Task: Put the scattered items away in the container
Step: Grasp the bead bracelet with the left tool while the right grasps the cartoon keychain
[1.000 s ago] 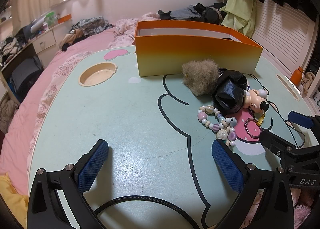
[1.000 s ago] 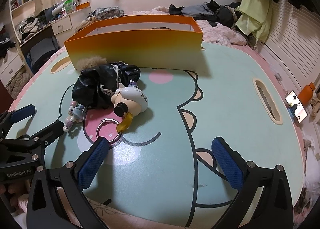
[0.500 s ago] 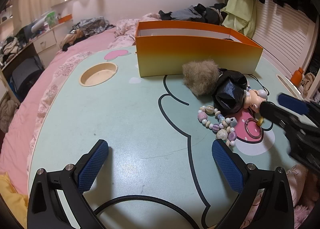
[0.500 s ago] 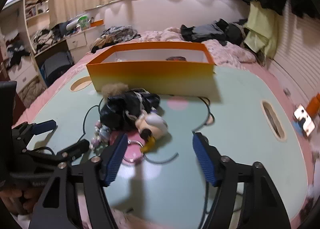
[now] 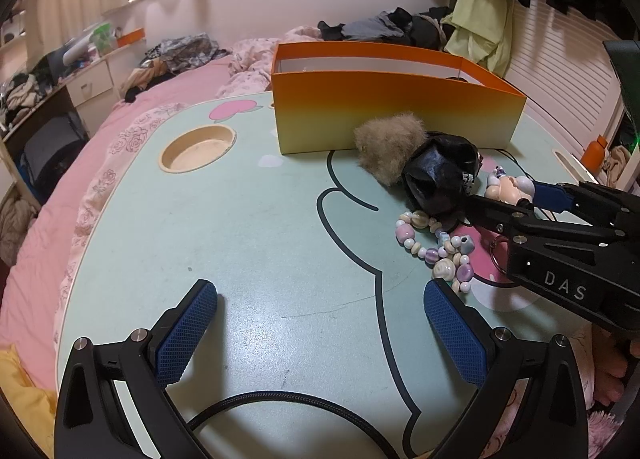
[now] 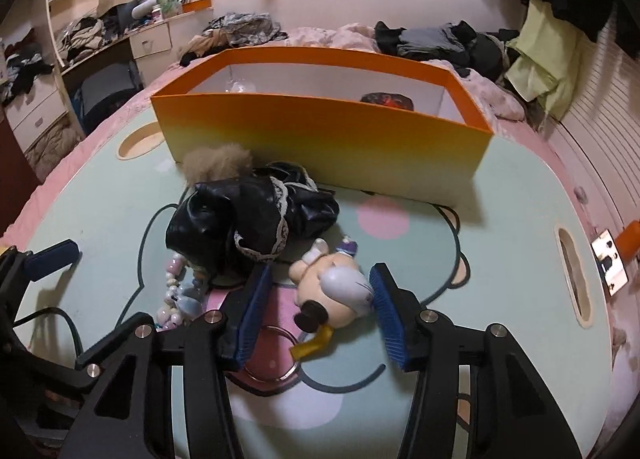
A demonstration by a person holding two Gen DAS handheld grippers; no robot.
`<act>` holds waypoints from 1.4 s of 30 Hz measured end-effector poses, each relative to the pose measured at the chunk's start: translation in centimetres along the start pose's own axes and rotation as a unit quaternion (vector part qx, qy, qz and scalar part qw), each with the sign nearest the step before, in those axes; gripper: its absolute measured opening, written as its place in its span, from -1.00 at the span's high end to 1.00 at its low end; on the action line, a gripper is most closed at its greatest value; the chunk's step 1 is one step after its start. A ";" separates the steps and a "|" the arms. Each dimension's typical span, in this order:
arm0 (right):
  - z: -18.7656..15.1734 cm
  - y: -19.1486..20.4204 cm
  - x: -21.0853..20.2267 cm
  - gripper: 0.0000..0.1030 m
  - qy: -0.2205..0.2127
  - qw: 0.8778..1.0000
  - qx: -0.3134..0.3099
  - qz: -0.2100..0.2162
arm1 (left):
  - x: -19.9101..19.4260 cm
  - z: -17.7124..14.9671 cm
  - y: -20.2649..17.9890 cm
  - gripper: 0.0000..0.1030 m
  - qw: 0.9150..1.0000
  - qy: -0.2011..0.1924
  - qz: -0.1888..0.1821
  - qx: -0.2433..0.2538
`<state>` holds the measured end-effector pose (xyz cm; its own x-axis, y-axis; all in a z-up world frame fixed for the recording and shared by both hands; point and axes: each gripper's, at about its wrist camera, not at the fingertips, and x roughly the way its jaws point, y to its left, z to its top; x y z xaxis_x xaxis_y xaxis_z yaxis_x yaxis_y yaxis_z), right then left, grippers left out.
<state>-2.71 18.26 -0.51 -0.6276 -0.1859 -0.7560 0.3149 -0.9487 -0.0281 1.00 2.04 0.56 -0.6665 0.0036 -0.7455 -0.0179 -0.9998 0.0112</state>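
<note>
While the left gripper (image 5: pixel 320 333) hangs low in the left wrist view with its blue fingers (image 5: pixel 186 333) spread wide and nothing between them, the right gripper (image 6: pixel 320 309) sits around a little toy figure (image 6: pixel 334 293) in the lower middle of the right wrist view. Its fingers (image 6: pixel 252 309) have just been closing, and the toy lies between them. One finger on the right side looks like it touches the toy's round white head, but a gap shows on the left side, so the toy is not squeezed yet. A yellow tag and a metal ring (image 6: pixel 272 355) hang from the toy near the bottom of the frame. Just left of the toy lies a shiny black bundle with lace (image 6: pixel 256 219), and a fuzzy tan ball (image 6: pixel 218 161) sits behind it, close to the orange box (image 6: pixel 320 139). A string of pastel beads (image 5: pixel 438 249) lies by the black bundle, at the middle right of the left wrist view. All these things rest on the pale green surface (image 5: pixel 240 239) with a cartoon drawing. The orange box stands at the upper middle of both views, and a dark thing shows inside it.
</note>
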 end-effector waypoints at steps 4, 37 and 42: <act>-0.6 -0.3 -0.4 0.22 -0.017 1.000 0.008 0.010 | 0.0 0.0 0.0 -1.00 1.000 0.000 -0.001 0.000; -2.9 -5.3 -3.3 -0.47 -0.085 0.986 0.144 0.013 | 0.4 2.7 -4.7 0.66 0.993 -0.027 -0.081 0.078; -2.9 -3.8 -2.2 -0.25 -0.046 0.994 0.101 -0.013 | -0.2 2.3 -4.2 0.70 0.993 -0.042 -0.084 0.068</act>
<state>-0.47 23.04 -0.68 -0.6986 -0.1744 -0.6939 0.1541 -0.9837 0.0921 -0.53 6.26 2.20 -0.7056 0.1771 -0.6861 -0.2306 -0.9729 -0.0140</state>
